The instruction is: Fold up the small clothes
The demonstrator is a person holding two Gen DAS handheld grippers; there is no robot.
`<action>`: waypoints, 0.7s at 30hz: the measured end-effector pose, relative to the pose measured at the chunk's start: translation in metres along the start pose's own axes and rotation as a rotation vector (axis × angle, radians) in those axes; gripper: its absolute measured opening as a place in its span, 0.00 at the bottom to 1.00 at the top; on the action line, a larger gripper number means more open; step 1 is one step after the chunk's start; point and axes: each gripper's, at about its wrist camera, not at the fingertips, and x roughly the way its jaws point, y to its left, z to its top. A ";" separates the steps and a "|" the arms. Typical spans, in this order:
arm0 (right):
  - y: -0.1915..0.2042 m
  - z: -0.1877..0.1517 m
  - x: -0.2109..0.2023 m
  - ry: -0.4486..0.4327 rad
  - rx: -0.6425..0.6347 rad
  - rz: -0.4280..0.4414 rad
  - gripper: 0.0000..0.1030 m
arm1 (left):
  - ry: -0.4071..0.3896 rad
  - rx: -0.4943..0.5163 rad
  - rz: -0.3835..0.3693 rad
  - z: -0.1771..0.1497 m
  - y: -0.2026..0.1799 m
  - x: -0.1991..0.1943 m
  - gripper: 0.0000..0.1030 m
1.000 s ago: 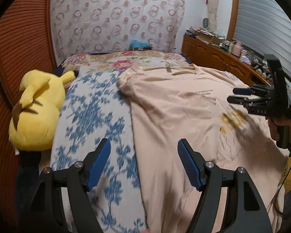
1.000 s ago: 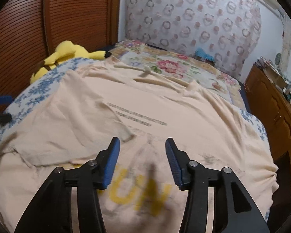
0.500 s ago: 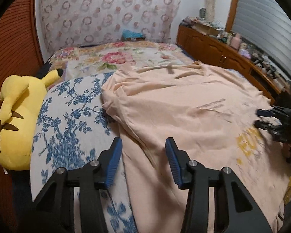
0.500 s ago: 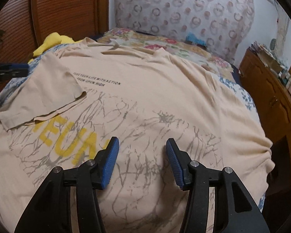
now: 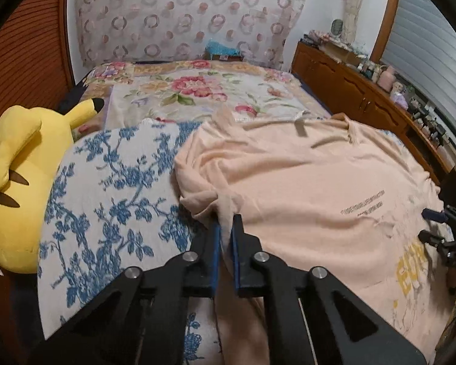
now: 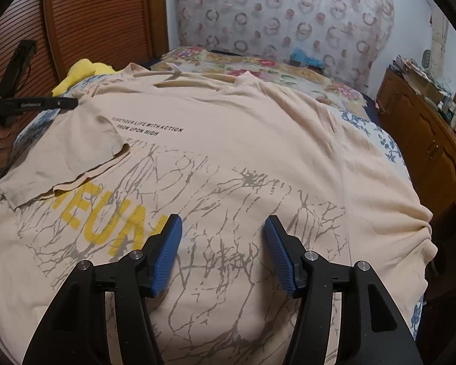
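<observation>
Your left hand-held gripper (image 5: 225, 231) has just snapped closed on the side edge of the peach shirt (image 6: 228, 140), which lies flat on the bed (image 5: 106, 188). Your right hand-held gripper (image 6: 223, 243) hangs open above the shirt's front, holding nothing. You look ready to fold that side over.

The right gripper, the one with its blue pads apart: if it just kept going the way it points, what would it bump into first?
Most likely the peach T-shirt. The right gripper points down at its cracked grey print, beside the yellow letters, with nothing between the open jaws. How far off the cloth is, I can't tell.
</observation>
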 end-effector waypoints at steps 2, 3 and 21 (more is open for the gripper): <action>0.000 0.000 0.000 -0.001 -0.001 -0.002 0.57 | -0.034 0.004 0.024 0.004 0.003 -0.010 0.02; 0.000 0.000 -0.001 -0.001 -0.001 -0.003 0.57 | -0.051 0.005 0.043 0.007 0.006 -0.016 0.02; -0.001 0.000 0.000 0.001 0.007 -0.011 0.61 | -0.028 -0.007 0.134 0.012 0.049 -0.020 0.05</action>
